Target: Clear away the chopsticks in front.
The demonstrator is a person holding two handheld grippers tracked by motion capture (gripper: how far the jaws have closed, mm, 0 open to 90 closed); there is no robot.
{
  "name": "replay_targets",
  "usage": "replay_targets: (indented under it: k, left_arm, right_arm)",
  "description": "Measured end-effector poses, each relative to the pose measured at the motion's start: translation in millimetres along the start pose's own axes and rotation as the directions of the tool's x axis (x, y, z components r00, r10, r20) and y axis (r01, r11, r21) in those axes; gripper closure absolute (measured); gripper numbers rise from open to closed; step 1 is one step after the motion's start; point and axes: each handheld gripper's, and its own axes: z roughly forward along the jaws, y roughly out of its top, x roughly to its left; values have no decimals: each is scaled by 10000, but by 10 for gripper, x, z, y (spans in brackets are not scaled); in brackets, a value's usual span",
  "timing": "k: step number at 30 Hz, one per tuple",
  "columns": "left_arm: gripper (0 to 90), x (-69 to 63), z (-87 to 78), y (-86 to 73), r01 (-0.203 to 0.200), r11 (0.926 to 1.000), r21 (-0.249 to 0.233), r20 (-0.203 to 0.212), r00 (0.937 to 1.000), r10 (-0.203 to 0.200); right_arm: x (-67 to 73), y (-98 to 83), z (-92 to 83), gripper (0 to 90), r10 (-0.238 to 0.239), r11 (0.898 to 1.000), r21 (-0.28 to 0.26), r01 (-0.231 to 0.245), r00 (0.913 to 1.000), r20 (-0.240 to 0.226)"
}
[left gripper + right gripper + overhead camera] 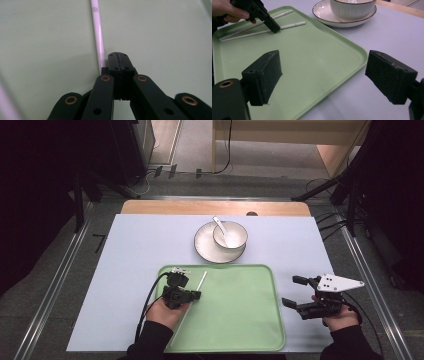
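The left tool [274, 28] pressed its closed jaws against a white chopstick [99, 41] on the green tray [240, 320]. The right tool [296, 292] (jaws apart) hovered beside the tray.

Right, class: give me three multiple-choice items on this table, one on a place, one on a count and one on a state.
1. Where does the white spoon lie?
A. on the green tray
B. in the bowl
C. on the bare table

2. How many white chopsticks lie on the tray?
A. one
B. two
C. four

3. How does the right gripper stand?
A. open, with nothing between its jaws
B. shut on a chopstick
C. shut on the plate's rim

Answers:
1. B: the spoon rests in the bowl, which stands on the plate.
2. B: the right gripper view shows two chopsticks side by side on the tray.
3. A: the right gripper has its jaws wide apart, with nothing held.
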Motion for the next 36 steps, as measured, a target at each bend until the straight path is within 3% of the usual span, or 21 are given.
replay_targets:
  k: [9, 12, 19, 24, 31, 36]
  left_arm:
    - [900, 259, -151, -24, 572, 9978, -333, -487, 9971, -587]
    - [885, 320, -185, -32, 789, 9960, -416, -410, 9959, -806]
    - [776, 336, -198, -30, 826, 9955, -456, -84, 9965, -831]
    - [658, 321, -252, -6, 664, 9968, -451, 279, 9975, -652]
    - [539, 304, -444, 12, -29, 9984, -568, 344, 9994, 49]
    - [437, 340, -608, -28, -572, 9965, -609, 542, 9967, 605]
  right_arm:
    - [3, 2, -3, 140, -1, 10000, 28, 1, 10000, 3]
    - [4, 1, -5, 140, 11, 10000, 19, -11, 10000, -6]
    - [7, 3, -5, 140, 5, 10000, 34, -5, 10000, -4]
    - [11, 3, -5, 140, 16, 10000, 28, -16, 10000, 1]
    - [6, -1, -7, 140, 21, 10000, 27, -21, 10000, 19]
    - [6, -2, -5, 140, 42, 10000, 29, -42, 10000, 19]
